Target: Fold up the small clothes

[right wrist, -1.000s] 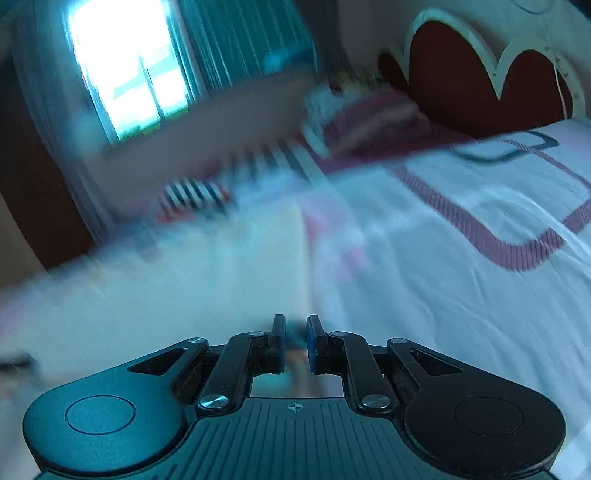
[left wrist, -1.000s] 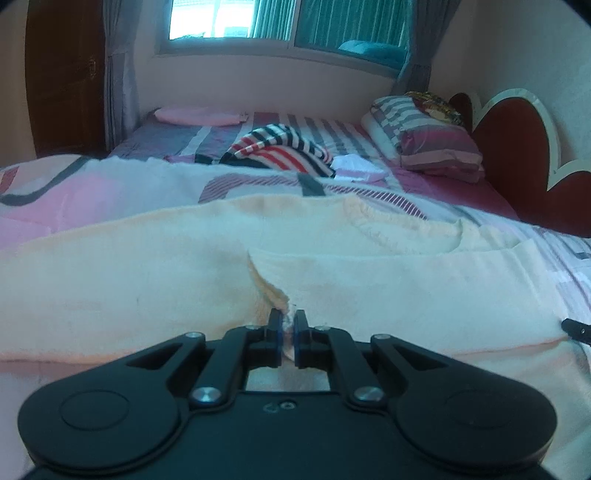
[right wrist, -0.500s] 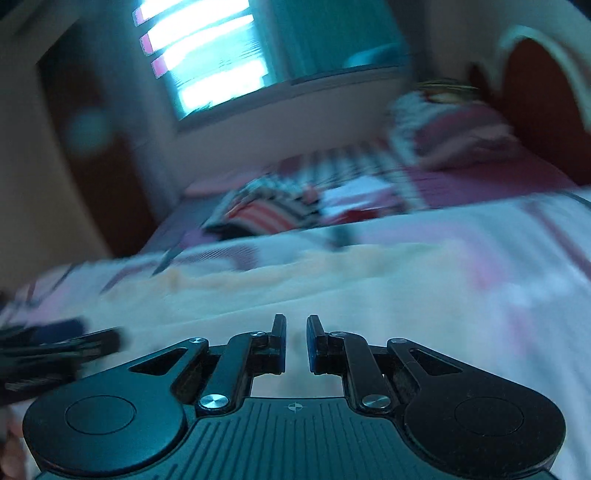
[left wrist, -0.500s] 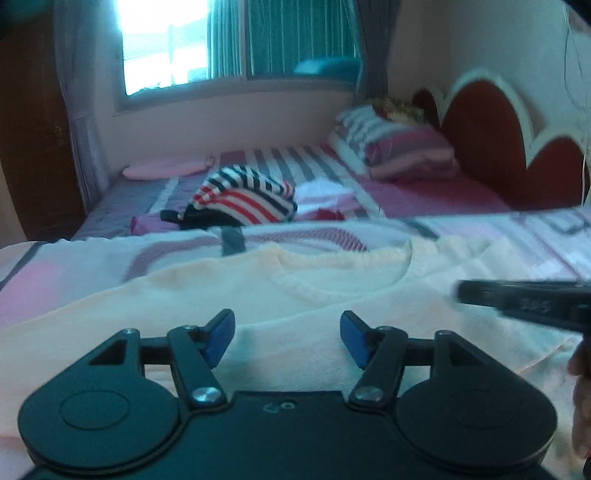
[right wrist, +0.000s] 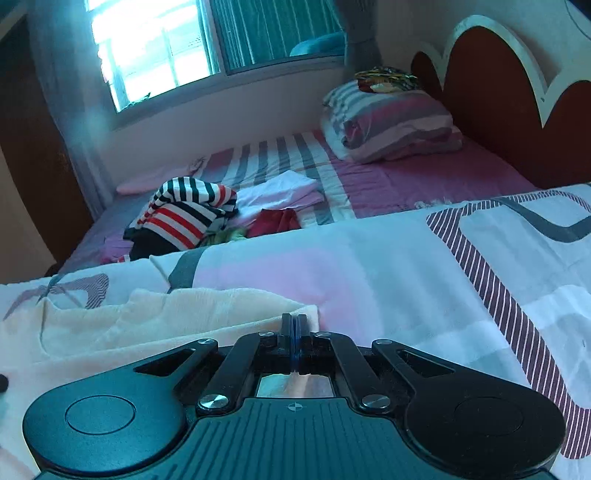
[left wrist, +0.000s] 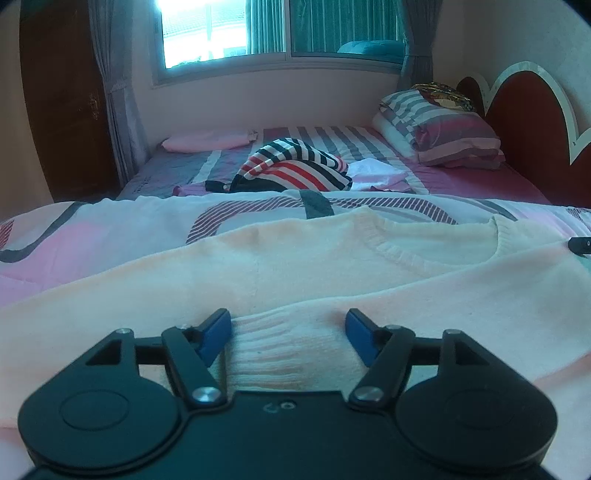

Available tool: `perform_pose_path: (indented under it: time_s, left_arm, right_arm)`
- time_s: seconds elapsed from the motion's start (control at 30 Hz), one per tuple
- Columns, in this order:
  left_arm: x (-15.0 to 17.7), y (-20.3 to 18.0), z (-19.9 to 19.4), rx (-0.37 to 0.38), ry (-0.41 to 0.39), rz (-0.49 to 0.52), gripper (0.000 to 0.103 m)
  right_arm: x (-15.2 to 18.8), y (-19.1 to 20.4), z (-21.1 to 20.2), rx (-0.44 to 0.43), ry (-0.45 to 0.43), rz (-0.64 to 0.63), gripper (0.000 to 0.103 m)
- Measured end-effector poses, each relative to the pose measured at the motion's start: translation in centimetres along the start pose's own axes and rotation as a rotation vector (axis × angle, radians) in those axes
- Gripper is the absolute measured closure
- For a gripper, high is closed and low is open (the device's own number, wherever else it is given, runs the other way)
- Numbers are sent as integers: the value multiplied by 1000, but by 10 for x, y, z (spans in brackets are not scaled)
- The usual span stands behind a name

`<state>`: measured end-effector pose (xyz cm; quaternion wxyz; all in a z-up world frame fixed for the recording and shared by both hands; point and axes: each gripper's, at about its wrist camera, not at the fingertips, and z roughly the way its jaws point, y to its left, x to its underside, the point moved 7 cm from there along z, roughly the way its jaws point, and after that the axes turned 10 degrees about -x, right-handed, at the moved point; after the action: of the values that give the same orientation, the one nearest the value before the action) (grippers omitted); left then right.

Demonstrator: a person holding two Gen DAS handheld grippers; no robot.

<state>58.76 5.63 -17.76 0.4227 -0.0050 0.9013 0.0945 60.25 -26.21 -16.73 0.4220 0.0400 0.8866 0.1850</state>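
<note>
Garment: cream knit sweater (left wrist: 280, 266), spread flat on the patterned quilt (left wrist: 110, 229), ribbed neckline (left wrist: 428, 251) turned toward the far side of the bed.
Sleeve: ribbed cuff (left wrist: 291, 350) folded across the body of the sweater, lying just in front of the left wrist camera.
Left gripper (left wrist: 289, 328): jaws wide apart, just opened further; blue pads (left wrist: 216, 332) standing on either side of the cuff, not pressing on it; nothing gripped.
Right gripper (right wrist: 294, 328): jaws just closed, fully shut, fingers meeting at the right edge of the sweater (right wrist: 207, 314); cannot tell whether any cloth is pinched between them.
Right gripper seen from left view: dark tip (left wrist: 580, 244) at the right border, beside the sweater's shoulder.
Quilt: white and pink with grey bands and maroon striped curves, covering the near half of the bed under the sweater.
Far half of bed: striped sheet (right wrist: 280, 158) in purple, grey and white.
Clothes pile: red, white and navy striped garment (right wrist: 184, 210) heaped beyond the quilt, with a white folded piece (right wrist: 284, 190) and a dark red piece (right wrist: 275, 221) beside it.
Pillow: striped pillow (right wrist: 391, 122) against the red headboard (right wrist: 491, 85), a colourful cloth (right wrist: 386, 78) on top.
Flat pink item: pink pillow (left wrist: 207, 142) near the far left corner of the bed.
Room: window (left wrist: 258, 29) with curtains above the bed, dark wooden door (left wrist: 62, 99) at left.
</note>
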Motion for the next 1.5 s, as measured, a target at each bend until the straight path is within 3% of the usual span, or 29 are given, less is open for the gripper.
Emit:
perform_pose_path:
  time_s: [0.1,0.2,0.3,0.4,0.53,0.63,0.7,0.77,0.87,0.97,1.23,1.5]
  left_arm:
    - [0,2,-4,4,18,-1,34]
    - [-3,2,-25,16,-25,17,37]
    - [6,-12,-38,71,-23,41,36]
    - [22,-22,-37,70,0,96,35]
    - [24,-17,-42,51,0,74,36]
    - [16,-26,-54,71,-48,71,36]
    - [17,-35,-53,65,-36,83,35]
    - [25,-40,-40,55,28,100,33]
    - [25,-32,-41,55,27,58,32]
    - [29,-16,-49,36,15,30,34]
    - [42,56,-73,-47,14,-59,34]
    - [80,194,-76,-157,110,-381,36]
  right_arm:
    - [-1,-3,1,-10,15,13,103]
    - [0,10,-17,-38,38,-3,103]
    - [23,20,-44,-45,62,-25,103]
    - [54,23,-63,-47,89,-38,103]
    - [66,22,-82,11,62,-61,103]
    - [64,46,-100,-14,-8,-146,103]
    - [72,59,-99,-35,-3,-199,103]
    - [84,52,-82,4,70,-177,103]
    - [84,51,-83,6,61,-159,103]
    - [79,52,-95,-5,15,-141,103]
    - [87,50,-117,11,-4,-76,103]
    - [84,75,-122,-22,-29,-43,103]
